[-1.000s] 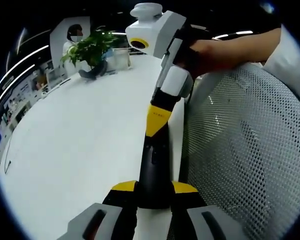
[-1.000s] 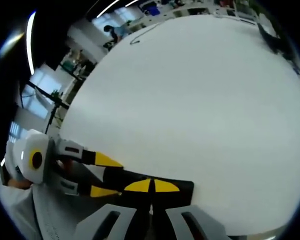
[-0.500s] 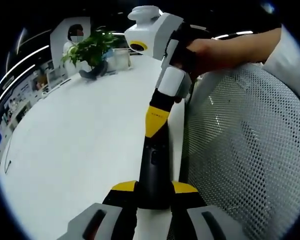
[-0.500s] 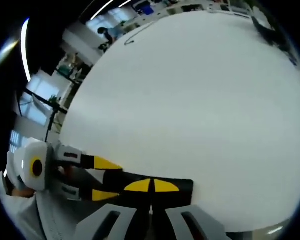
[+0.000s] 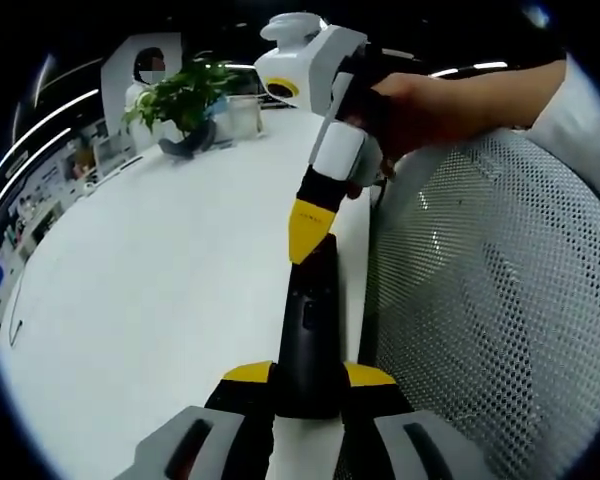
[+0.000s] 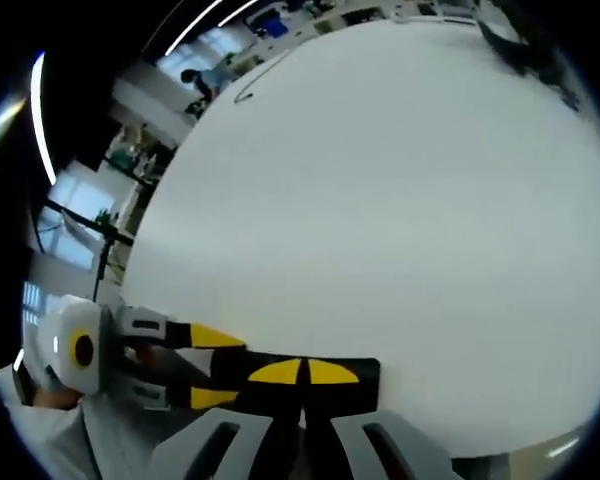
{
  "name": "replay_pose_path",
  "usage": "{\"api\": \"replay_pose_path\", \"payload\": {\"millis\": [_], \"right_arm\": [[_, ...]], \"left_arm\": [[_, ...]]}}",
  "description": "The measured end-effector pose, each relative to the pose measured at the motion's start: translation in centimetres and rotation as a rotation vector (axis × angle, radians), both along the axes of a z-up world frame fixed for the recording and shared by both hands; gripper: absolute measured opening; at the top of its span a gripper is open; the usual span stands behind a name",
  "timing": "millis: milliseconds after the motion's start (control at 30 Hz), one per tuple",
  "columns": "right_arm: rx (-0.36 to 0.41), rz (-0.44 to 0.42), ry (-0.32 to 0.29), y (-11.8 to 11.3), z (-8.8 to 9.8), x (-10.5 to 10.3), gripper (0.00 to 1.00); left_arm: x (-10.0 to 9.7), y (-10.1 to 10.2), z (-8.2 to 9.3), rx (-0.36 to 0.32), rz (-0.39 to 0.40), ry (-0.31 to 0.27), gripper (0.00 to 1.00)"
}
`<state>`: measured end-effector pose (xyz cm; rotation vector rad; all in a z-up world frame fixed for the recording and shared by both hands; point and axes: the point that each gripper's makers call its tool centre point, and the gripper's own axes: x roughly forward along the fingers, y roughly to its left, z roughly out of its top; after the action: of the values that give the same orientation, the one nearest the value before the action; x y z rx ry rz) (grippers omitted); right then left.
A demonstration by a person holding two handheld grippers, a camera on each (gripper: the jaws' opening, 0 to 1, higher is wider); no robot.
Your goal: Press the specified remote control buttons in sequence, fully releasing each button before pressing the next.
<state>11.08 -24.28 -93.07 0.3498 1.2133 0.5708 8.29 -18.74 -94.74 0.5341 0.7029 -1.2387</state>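
Note:
A slim black remote control (image 5: 310, 320) lies lengthwise along the white table's (image 5: 150, 290) right edge. My left gripper (image 5: 308, 376) is shut on its near end, a yellow-tipped jaw on each side. My right gripper (image 5: 308, 232), held by a hand (image 5: 430, 100), comes down from above. Its yellow tips are together on the remote's far end. In the right gripper view my right gripper (image 6: 303, 372) is shut, tips pressed side by side on the remote control (image 6: 366, 378). The left gripper (image 6: 218, 367) clamps the remote from the left there.
A grey mesh chair back (image 5: 480, 320) stands close along the table's right edge. A potted plant (image 5: 185, 95) sits at the far end of the table, with a person (image 5: 148, 70) behind it. The broad white tabletop (image 6: 380, 200) stretches ahead.
In the left gripper view the right gripper's yellow tip has shifted slightly up along the remote toward its far end. The left gripper keeps its hold and the remote has not moved.

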Motion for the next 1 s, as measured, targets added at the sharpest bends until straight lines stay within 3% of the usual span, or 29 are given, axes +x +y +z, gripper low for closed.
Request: {"api": "replay_pose_path", "payload": {"millis": [67, 233, 533, 1000], "right_arm": [[0.023, 0.012, 0.011, 0.4, 0.2, -0.3, 0.0], [-0.002, 0.063, 0.036, 0.8, -0.3, -1.2, 0.0], [0.0, 0.079, 0.055, 1.1, -0.5, -1.5, 0.0], [-0.027, 0.102, 0.039, 0.9, -0.8, -1.6, 0.0]], "left_arm": [[0.0, 0.0, 0.0, 0.0, -0.001, 0.0, 0.24], [0.0, 0.0, 0.0, 0.001, -0.002, -0.001, 0.24], [0.0, 0.0, 0.0, 0.002, -0.004, -0.002, 0.24], [0.0, 0.0, 0.0, -0.001, -0.008, -0.002, 0.25]]}}
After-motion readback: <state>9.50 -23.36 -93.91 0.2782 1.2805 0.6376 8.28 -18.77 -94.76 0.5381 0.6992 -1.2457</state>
